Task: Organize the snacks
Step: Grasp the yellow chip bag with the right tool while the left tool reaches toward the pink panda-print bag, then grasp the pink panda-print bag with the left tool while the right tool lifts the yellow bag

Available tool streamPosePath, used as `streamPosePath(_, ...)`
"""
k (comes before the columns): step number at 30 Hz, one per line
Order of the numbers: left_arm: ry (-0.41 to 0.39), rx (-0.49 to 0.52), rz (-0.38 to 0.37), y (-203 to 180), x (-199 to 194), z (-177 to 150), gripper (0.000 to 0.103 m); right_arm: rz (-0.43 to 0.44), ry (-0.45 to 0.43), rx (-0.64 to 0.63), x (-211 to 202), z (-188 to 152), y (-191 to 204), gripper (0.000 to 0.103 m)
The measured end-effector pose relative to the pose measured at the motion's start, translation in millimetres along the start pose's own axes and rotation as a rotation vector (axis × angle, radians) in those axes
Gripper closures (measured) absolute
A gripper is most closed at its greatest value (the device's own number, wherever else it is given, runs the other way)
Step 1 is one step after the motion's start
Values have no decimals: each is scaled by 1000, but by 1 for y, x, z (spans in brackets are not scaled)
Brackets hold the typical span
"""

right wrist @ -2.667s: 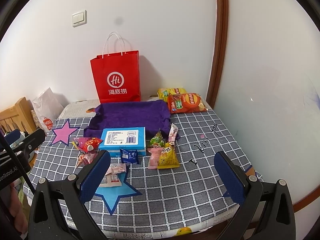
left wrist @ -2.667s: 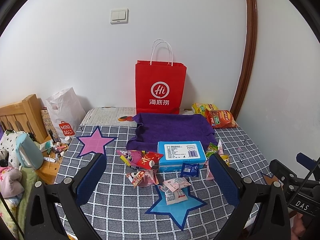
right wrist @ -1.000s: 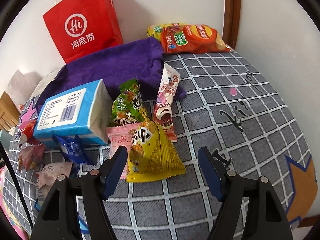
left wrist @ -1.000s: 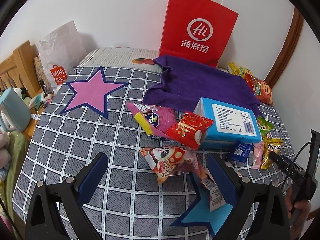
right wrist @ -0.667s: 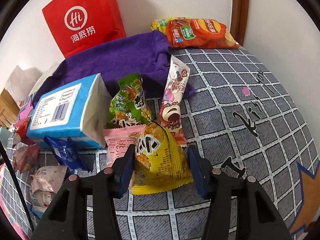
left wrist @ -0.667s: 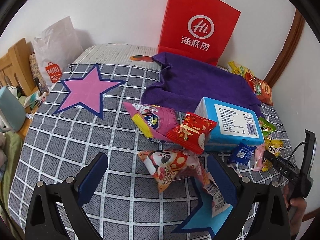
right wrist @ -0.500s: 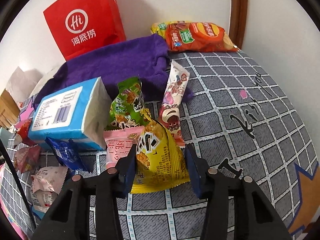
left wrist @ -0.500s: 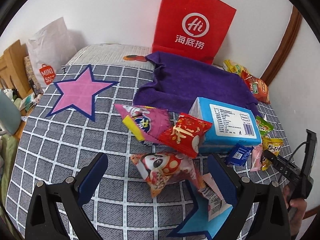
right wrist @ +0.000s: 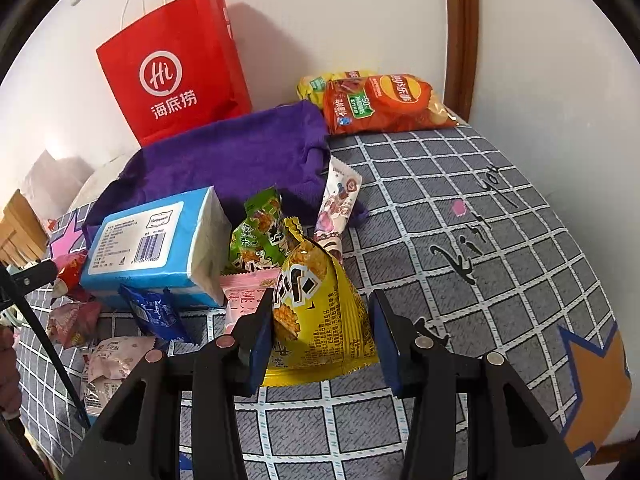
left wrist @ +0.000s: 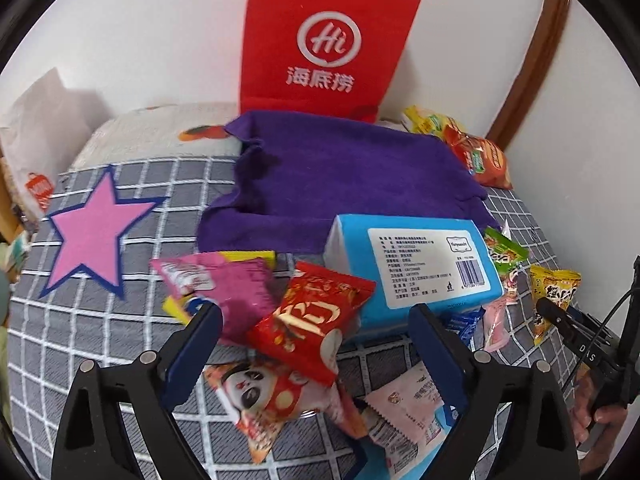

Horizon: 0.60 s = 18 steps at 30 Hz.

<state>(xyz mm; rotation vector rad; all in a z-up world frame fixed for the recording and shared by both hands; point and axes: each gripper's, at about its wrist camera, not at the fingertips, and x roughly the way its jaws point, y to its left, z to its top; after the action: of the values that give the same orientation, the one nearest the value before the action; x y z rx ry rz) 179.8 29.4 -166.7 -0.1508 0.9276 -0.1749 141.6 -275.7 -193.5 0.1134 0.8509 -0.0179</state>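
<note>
Small snack packets lie on a grey checked cloth point(right wrist: 500, 216). My right gripper point(right wrist: 322, 332) is shut on a yellow triangular snack packet point(right wrist: 316, 312), with both pads against its sides; the packet also shows in the left wrist view point(left wrist: 554, 300). My left gripper point(left wrist: 316, 340) is open around a red snack packet point(left wrist: 316, 320), without touching it. Under that lies a panda-print packet point(left wrist: 260, 396), and a magenta packet point(left wrist: 224, 284) lies to its left. A blue tissue pack point(left wrist: 416, 268) sits in the middle, also in the right wrist view point(right wrist: 152, 244).
A red paper bag point(right wrist: 172, 60) stands at the wall behind a purple towel point(left wrist: 340, 176). Two chip bags point(right wrist: 380, 100) lie at the back right. A green packet point(right wrist: 260, 236), a pink one point(right wrist: 244, 292), a long white one point(right wrist: 338, 200) and a blue one point(right wrist: 154, 312) surround the tissue pack.
My right gripper closed in on the yellow packet until its pads touch it. My left gripper moved forward and down over the red packet.
</note>
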Motion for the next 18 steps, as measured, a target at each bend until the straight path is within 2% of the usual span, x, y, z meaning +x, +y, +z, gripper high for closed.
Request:
streamPosePath(3,34,10,-11,1,12,-1,30,-10,0,2,-2,0,-2,58)
streamPosePath(5,49,12,-27,3,18,-3,33,-15,1,6,-3,0,-4,58)
streamPosePath(6,54,12,-31,4,20,-4,39,-16,1,6,-3,0,-5,58)
streamPosePath(7,61,14,-35,5,22,-7,49,-19,1,6,-3,0,-6,58)
streamPosePath(9,68,14,-56,7,24,-10,62,-24,0,9,-4,0,-7,58)
streamPosePath(10,73,7,-92,9,24,-11,74,-24,-1,12,-5,0,-8,58)
streamPosePath(12,79,-3,-138,10,23,-13,91,-23,-5,19,-6,1,-9,58)
streamPosePath(13,80,-3,-129,10,22,-14,95,-21,-5,21,-7,0,-9,58)
streamPosePath(15,69,24,-67,9,20,-17,95,-17,-7,23,-8,0,-9,58)
streamPosePath(18,75,24,-56,15,13,-22,95,-15,-11,19,-12,-2,-7,58)
